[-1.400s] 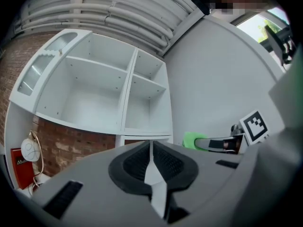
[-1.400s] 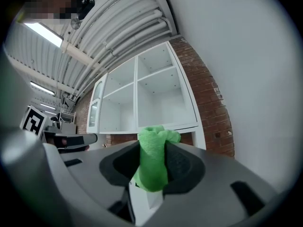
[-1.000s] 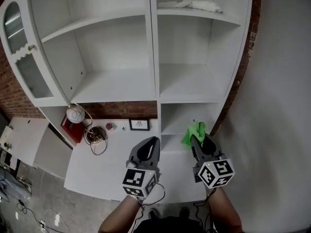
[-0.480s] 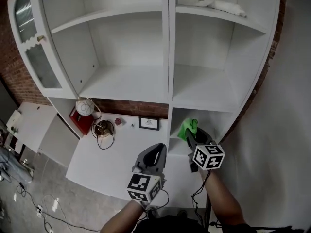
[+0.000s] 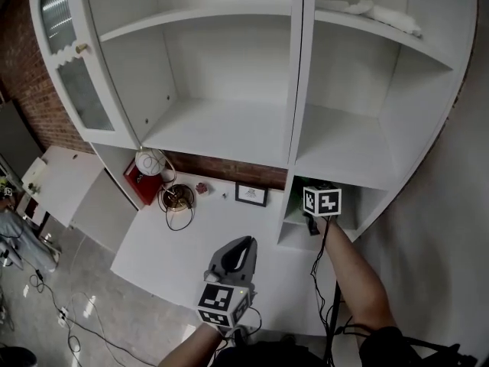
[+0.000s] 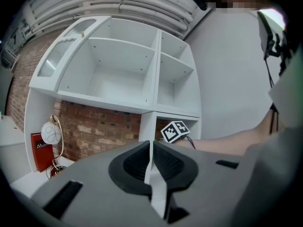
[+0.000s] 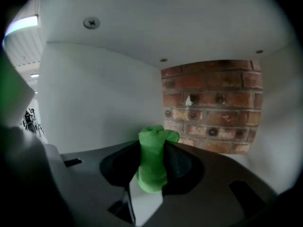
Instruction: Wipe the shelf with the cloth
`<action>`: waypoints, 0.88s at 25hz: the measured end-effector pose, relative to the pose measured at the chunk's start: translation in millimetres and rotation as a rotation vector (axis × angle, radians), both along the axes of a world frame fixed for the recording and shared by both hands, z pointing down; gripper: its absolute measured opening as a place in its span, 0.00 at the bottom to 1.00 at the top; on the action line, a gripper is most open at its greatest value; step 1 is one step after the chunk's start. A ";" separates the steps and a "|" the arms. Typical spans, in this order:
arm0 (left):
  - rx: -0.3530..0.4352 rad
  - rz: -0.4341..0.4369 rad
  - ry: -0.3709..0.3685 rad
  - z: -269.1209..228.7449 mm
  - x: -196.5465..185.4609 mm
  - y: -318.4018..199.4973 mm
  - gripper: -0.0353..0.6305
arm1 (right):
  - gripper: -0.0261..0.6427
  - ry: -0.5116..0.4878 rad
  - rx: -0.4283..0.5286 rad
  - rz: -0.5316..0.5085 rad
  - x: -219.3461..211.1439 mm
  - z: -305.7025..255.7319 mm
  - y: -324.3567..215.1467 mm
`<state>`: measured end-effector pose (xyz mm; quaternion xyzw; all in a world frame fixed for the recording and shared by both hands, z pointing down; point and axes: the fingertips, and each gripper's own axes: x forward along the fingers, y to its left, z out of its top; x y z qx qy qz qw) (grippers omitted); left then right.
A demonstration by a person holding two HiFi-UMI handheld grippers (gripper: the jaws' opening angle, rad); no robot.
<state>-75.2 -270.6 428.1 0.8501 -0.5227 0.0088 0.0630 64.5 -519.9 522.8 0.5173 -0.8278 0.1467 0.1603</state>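
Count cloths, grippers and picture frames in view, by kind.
Cloths: 2, a crumpled green cloth and a rumpled white cloth
Grippers: 2, left gripper and right gripper
Picture frames: 1, a small black-framed picture
Total: 5

Right gripper (image 7: pixel 152 148) is inside the shelf's (image 5: pixel 348 151) low right bay, cloth (image 7: pixel 151 167) between its jaws. Left gripper (image 5: pixel 241 243) hangs out front, over the counter (image 5: pixel 176 254).

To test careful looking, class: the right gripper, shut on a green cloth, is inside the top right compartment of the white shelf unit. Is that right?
Not quite. The right gripper, shut on the green cloth, is inside a low right compartment of the white shelf unit, not the top one. The head view shows it.
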 end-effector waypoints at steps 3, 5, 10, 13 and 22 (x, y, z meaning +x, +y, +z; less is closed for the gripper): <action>-0.006 -0.030 -0.003 1.9 -11.7 0.4 0.08 | 0.23 0.035 -0.080 -0.004 -3.8 17.8 -12.8; -0.018 -0.044 -0.002 3.5 -18.0 2.1 0.08 | 0.23 0.064 -0.151 -0.015 -5.5 33.1 -14.3; -0.003 -0.058 0.004 1.6 -23.8 0.6 0.08 | 0.23 0.299 -0.164 -0.118 -17.2 50.0 -5.8; -0.013 -0.041 0.003 3.0 -17.5 2.0 0.08 | 0.23 0.464 -0.176 -0.125 -4.4 62.9 1.9; -0.015 0.056 0.008 3.2 19.9 2.3 0.08 | 0.23 0.671 -0.243 -0.031 70.3 70.0 20.9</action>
